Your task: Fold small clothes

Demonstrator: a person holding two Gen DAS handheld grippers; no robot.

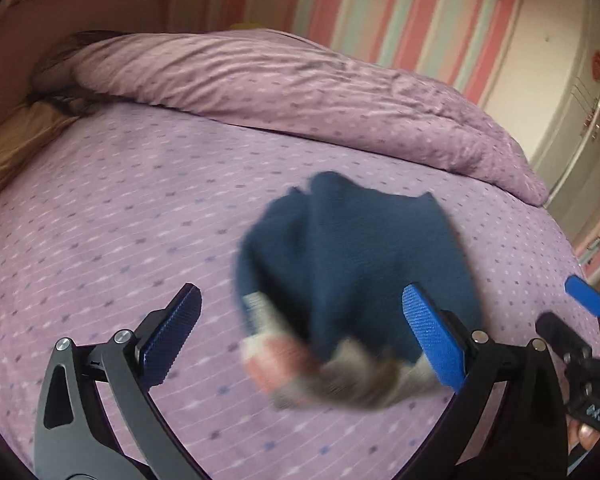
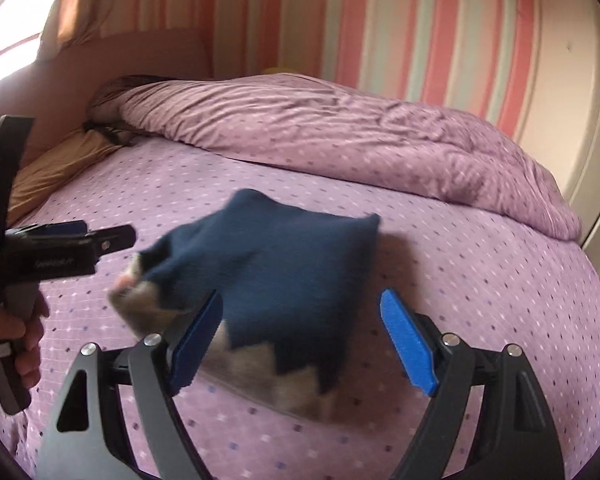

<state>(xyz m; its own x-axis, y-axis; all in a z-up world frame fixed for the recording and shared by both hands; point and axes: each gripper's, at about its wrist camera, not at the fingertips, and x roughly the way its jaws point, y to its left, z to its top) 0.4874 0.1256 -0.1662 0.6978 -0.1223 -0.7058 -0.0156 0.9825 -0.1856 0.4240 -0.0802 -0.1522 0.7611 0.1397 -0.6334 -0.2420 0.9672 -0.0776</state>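
Observation:
A small dark blue garment (image 1: pixel 352 256) with a grey, white and pink patterned edge is blurred above the purple dotted bed sheet (image 1: pixel 120 220). It appears to be in the air or dropping, held by neither gripper. My left gripper (image 1: pixel 300 332) is open with the garment between and beyond its blue pads. My right gripper (image 2: pixel 300 344) is open too, the garment (image 2: pixel 284 276) just past its fingers. The right gripper also shows at the right edge of the left wrist view (image 1: pixel 584 304), and the left gripper at the left edge of the right wrist view (image 2: pixel 72 240).
A rumpled purple duvet (image 1: pixel 300 92) lies along the far side of the bed. A tan pillow (image 2: pixel 52 172) sits at the far left. A striped wall stands behind, and a white wardrobe (image 1: pixel 572 80) stands to the right.

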